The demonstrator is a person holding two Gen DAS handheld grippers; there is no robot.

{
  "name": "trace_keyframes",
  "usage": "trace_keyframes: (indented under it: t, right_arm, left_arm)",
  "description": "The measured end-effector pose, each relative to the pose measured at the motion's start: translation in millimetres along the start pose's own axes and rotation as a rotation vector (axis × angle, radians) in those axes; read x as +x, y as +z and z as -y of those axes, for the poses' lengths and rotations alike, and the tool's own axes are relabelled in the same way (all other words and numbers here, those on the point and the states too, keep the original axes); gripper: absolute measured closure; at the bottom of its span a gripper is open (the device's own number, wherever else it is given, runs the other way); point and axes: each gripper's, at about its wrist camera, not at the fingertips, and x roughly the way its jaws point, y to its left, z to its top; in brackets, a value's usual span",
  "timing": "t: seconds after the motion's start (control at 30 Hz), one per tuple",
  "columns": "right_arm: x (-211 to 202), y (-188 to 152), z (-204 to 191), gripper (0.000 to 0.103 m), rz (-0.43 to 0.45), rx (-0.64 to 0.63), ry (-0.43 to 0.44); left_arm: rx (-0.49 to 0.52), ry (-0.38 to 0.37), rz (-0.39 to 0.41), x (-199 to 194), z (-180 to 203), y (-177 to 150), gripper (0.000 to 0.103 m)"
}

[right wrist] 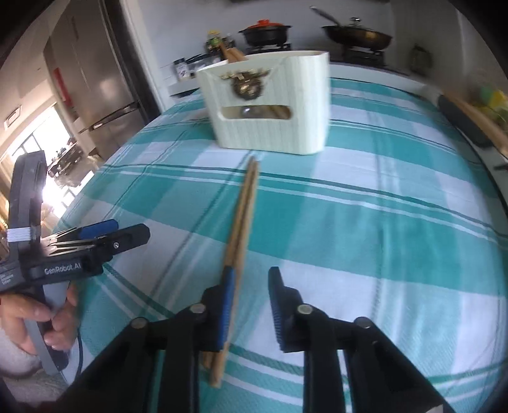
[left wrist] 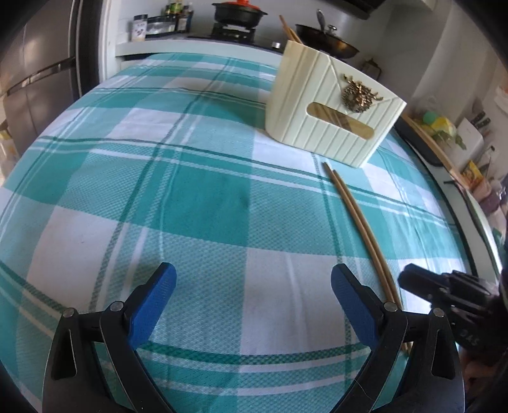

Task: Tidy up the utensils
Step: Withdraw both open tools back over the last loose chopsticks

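A pair of wooden chopsticks (right wrist: 243, 219) lies on the teal checked tablecloth, tips toward a cream utensil holder (right wrist: 270, 101). The holder has other chopsticks (right wrist: 233, 54) standing in it. My right gripper (right wrist: 252, 305) is open and low over the cloth, its left finger (right wrist: 227, 301) beside the chopsticks' thick end, which lie just inside the gap. In the left wrist view the chopsticks (left wrist: 362, 228) lie to the right of my open, empty left gripper (left wrist: 254, 305), and the holder (left wrist: 330, 104) stands at the far right. The right gripper (left wrist: 444, 292) shows at the right edge.
The left gripper (right wrist: 82, 251), held by a hand, is left of the chopsticks. A counter behind the table carries a black pot (left wrist: 238, 14), a pan (left wrist: 327, 38) and spice jars (left wrist: 177, 16). A fridge (right wrist: 95, 79) stands to the left. A black tray edge (right wrist: 466, 124) lies at the table's right.
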Motion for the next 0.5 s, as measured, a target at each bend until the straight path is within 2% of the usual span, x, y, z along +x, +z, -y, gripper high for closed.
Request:
trace_keyframes:
  t: [0.03, 0.13, 0.33, 0.4, 0.5]
  right_arm:
    - [5.1, 2.5, -1.2, 0.093, -0.014, -0.005, -0.008]
    - [14.8, 4.5, -3.6, 0.094, -0.046, -0.005, -0.006]
    - [9.3, -3.3, -13.1, 0.095, -0.084, -0.07, -0.097]
    - [5.2, -7.4, -8.5, 0.096, -0.079, -0.051, -0.135]
    - [-7.4, -16.8, 16.1, 0.096, -0.045, 0.046, -0.221]
  left_arm:
    - [-0.007, 0.001, -0.003, -0.8, -1.2, 0.8, 0.005]
    - [-0.013, -0.004, -0.008, -2.1, -0.1, 2.6, 0.005]
    - [0.045, -0.02, -0.017, 2.5, 30.2, 7.2, 0.005]
    - [0.057, -0.026, -0.024, 6.7, 44.3, 9.1, 0.005]
    - [0.097, -0.024, -0.031, 17.1, 71.5, 11.9, 0.005]
